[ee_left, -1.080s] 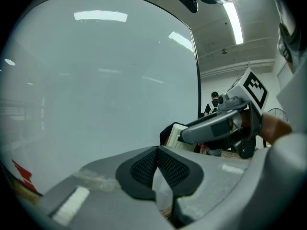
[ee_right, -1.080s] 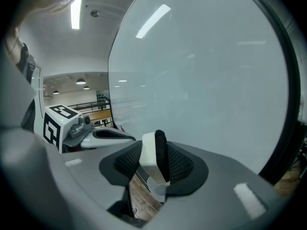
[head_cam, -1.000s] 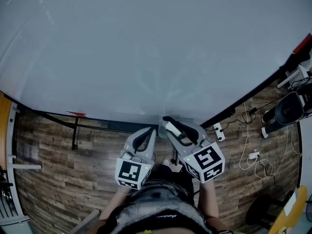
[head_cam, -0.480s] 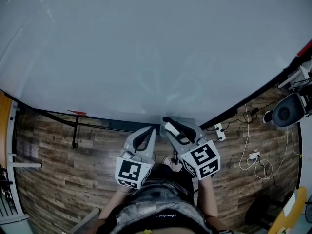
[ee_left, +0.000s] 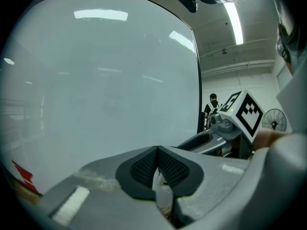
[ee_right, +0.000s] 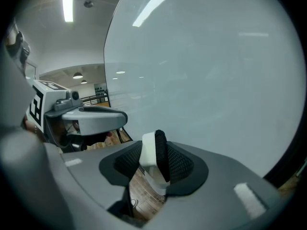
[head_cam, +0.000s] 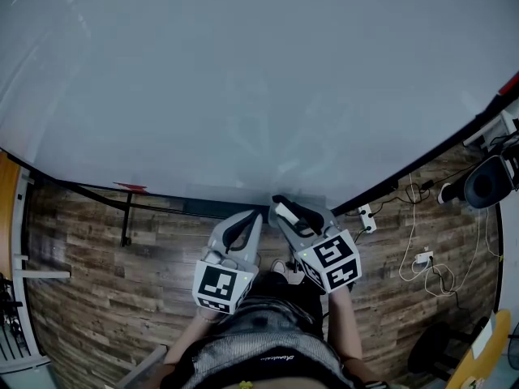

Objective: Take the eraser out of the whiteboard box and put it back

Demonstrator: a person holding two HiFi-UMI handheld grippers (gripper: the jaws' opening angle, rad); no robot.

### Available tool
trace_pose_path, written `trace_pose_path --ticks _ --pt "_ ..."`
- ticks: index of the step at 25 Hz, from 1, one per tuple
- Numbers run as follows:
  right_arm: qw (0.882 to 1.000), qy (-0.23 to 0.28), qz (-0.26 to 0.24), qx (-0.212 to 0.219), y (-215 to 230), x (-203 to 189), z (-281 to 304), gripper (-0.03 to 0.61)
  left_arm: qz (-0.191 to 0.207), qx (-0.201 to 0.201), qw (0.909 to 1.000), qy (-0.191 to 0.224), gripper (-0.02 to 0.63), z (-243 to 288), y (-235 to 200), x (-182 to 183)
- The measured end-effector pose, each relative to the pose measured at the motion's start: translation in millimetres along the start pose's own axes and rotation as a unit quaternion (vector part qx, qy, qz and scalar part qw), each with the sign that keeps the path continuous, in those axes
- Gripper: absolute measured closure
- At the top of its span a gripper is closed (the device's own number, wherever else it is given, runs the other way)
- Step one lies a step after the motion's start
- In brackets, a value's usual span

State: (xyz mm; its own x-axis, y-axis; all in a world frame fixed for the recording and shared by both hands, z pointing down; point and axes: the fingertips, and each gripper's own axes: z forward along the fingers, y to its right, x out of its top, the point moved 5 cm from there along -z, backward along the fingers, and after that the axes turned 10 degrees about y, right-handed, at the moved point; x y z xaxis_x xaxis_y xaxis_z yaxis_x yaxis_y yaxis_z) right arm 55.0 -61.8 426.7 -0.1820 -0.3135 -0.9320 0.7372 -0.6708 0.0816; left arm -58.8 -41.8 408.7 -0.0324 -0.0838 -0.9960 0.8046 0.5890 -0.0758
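The right tool is clenched on the white-and-black block eraser, which stands on edge between its pads, close to the large pale whiteboard. The left tool is closed on nothing. The eraser sticks out past the pads, so knocking the board's lower edge could twist it loose onto the wooden floor. The box cannot be made out.

A big whiteboard on a black frame fills most of the view ahead — pale and glossy, reflecting the ceiling strip lights. Below it lies a dark wood-plank floor, with white cables and a power strip at the right. White walls — a standing fan beyond.
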Motion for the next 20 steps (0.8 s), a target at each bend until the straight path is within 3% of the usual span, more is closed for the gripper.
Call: trace_pose_path --ticks 20 --pt "1.0 -0.027 0.001 -0.003 8 -40 24 0.419 0.006 0.0 1.0 -0.004 0.614 1 -7 -5"
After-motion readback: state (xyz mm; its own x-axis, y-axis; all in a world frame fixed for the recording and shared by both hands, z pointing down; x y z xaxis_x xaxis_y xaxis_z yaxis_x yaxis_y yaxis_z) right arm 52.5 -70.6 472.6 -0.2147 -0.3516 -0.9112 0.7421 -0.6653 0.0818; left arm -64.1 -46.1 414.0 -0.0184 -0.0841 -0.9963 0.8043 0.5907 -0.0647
